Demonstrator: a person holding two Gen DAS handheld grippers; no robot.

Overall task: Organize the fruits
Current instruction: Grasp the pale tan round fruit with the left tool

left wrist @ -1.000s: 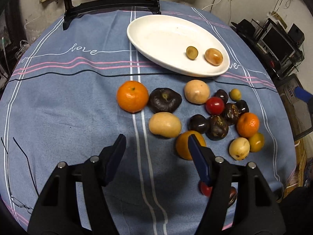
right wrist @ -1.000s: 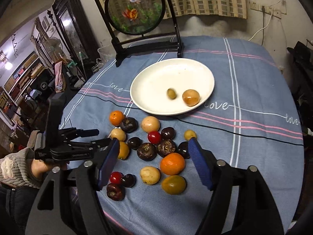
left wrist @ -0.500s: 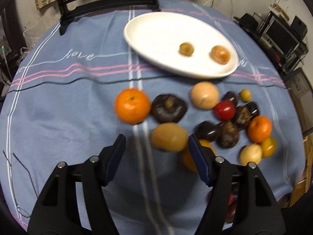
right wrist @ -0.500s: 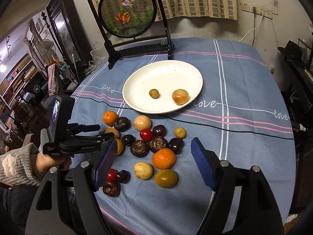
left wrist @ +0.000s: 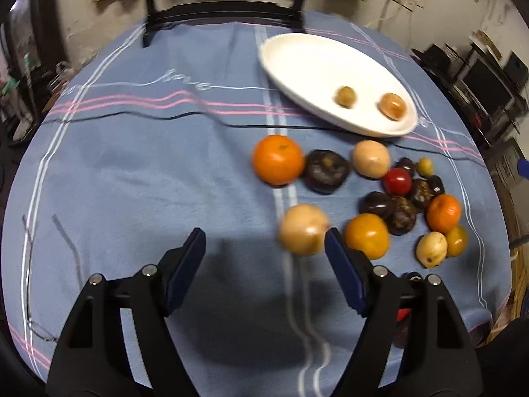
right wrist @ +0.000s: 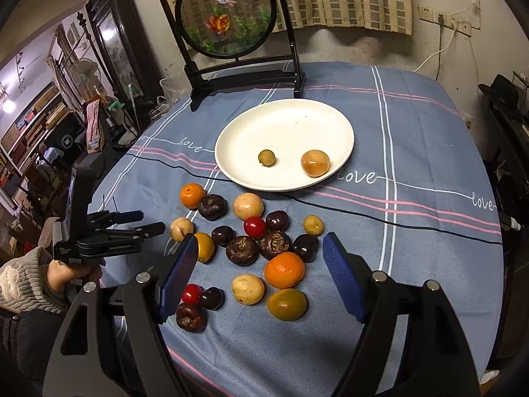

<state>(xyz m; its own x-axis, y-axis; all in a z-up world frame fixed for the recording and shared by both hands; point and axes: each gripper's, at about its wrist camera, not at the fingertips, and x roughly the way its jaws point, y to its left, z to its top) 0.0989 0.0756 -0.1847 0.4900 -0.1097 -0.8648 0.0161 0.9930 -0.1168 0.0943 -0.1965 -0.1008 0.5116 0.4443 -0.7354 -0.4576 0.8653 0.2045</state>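
Note:
A white plate (right wrist: 297, 122) holds a small green fruit (right wrist: 266, 157) and a tan-orange fruit (right wrist: 315, 163); the left wrist view shows the same plate (left wrist: 297, 59). In front of it, several oranges, dark fruits, tan fruits and red ones lie on the blue cloth. My left gripper (left wrist: 264, 235) is open low over the cloth. A blurred tan fruit (left wrist: 302, 230) lies just inside its right fingertip, with neither pad pressing it. From the right wrist view, the left gripper (right wrist: 150, 221) sits left of the heap. My right gripper (right wrist: 261, 244) hangs open above the heap, near an orange (right wrist: 284, 269).
A black stand with a round goldfish screen (right wrist: 228, 16) stands at the table's far edge. A hand in a grey sleeve (right wrist: 20, 281) holds the left gripper at the table's left side. Furniture and shelves crowd the room on the left.
The left gripper has shifted left, so the fruits sit further right in its view and the tan fruit is now beside its right fingertip. The right gripper has hardly moved.

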